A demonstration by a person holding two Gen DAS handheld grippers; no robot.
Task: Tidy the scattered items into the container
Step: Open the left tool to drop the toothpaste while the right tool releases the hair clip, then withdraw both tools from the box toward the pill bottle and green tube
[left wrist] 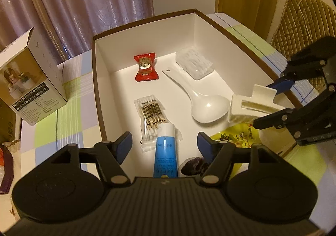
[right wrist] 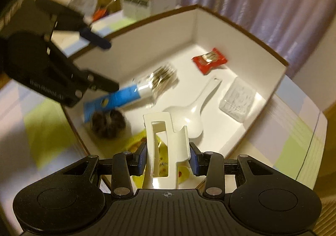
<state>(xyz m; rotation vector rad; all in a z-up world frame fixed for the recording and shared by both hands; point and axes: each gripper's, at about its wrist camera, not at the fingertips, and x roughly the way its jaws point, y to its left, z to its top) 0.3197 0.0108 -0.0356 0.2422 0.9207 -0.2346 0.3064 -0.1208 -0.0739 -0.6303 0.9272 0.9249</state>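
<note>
A white-lined cardboard box (left wrist: 100,80) holds a red snack packet (left wrist: 145,67), a white rice spoon (left wrist: 201,101), a clear pack of white picks (left wrist: 194,65), a bag of cotton swabs (left wrist: 153,118), a blue tube (left wrist: 166,152), a dark scrunchie (left wrist: 192,165) and a yellow packet (left wrist: 237,135). My left gripper (left wrist: 164,144) is open and empty above the tube. My right gripper (right wrist: 168,157) is shut on a white hair claw clip (right wrist: 166,141) and holds it over the box's near side; the clip also shows in the left wrist view (left wrist: 250,108).
A product carton (left wrist: 31,80) stands on the checked tablecloth (left wrist: 69,122) left of the box. Curtains hang behind. A quilted chair back (left wrist: 304,20) and wall sockets are at the right. The box rim (right wrist: 241,26) surrounds the items.
</note>
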